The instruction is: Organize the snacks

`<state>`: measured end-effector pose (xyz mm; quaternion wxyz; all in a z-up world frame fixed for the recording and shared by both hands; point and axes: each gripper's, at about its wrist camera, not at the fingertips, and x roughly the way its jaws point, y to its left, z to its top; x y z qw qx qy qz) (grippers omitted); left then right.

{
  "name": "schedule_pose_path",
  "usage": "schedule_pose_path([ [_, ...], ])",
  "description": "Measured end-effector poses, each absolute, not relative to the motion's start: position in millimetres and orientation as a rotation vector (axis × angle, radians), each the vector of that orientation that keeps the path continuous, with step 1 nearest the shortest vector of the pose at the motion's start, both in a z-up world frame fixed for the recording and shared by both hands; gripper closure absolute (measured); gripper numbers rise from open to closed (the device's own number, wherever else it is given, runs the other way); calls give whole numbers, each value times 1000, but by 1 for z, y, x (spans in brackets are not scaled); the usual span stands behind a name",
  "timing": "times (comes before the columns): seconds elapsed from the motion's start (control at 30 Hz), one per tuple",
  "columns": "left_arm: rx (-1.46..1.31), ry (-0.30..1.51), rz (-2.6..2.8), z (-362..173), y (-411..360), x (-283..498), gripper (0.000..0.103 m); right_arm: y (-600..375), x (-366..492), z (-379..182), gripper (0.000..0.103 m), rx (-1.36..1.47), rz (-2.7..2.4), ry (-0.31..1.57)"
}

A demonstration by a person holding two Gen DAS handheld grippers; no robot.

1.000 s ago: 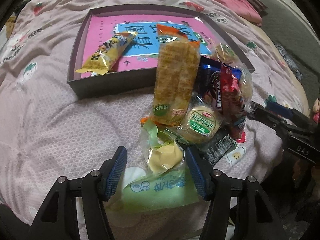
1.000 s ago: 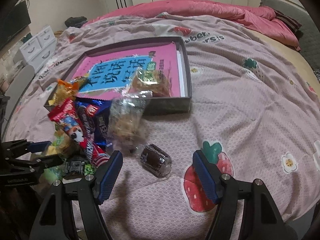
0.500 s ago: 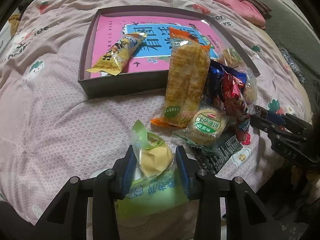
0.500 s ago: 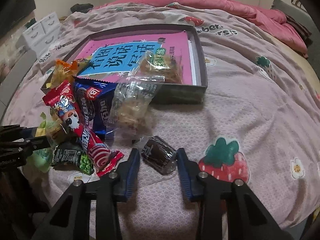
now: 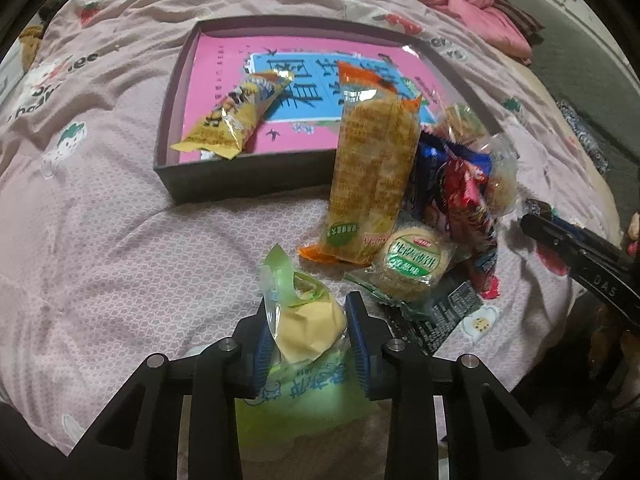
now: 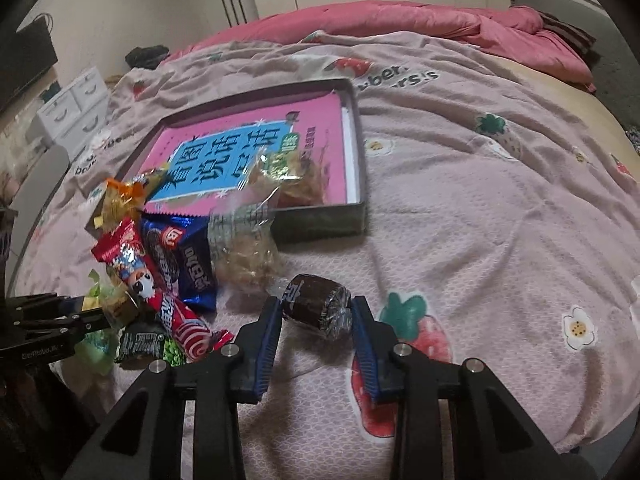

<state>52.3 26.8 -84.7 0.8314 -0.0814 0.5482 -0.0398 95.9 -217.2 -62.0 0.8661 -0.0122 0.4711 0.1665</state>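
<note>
My left gripper (image 5: 310,308) has its jaws closing on a green-and-yellow snack packet (image 5: 308,332), with both blue pads pressing its sides. My right gripper (image 6: 316,306) is shut on a small brown wrapped cake (image 6: 310,296), just above the bedspread. A dark tray (image 5: 240,184) with a pink book inside holds a yellow snack bar (image 5: 234,120) and a clear packet (image 6: 292,176). Between the grippers lies a snack pile: an orange cracker pack (image 5: 372,168), a round biscuit (image 5: 416,260), a red bar (image 6: 160,292) and a blue cookie pack (image 6: 188,256).
Everything sits on a pink strawberry-print bedspread (image 6: 480,220), with a pink quilt (image 6: 400,20) bunched at the far end. A white drawer unit (image 6: 76,108) stands beyond the bed's left side. A clear crumbly packet (image 6: 244,256) leans against the tray's front wall.
Both pairs of jaws have narrowed from wide open: the left onto the green-and-yellow packet, the right onto the brown cake. The right gripper has shifted slightly with the cake between its pads.
</note>
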Motion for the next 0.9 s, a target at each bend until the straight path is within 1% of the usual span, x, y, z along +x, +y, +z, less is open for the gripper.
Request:
schedule_pose_path([
  [0.37, -209, 1036, -67, -47, 42, 40, 69, -230, 95, -47, 67, 12, 316, 917],
  [0.9, -166, 912, -56, -16, 39, 38, 68, -224, 84, -17, 67, -14, 364, 744],
])
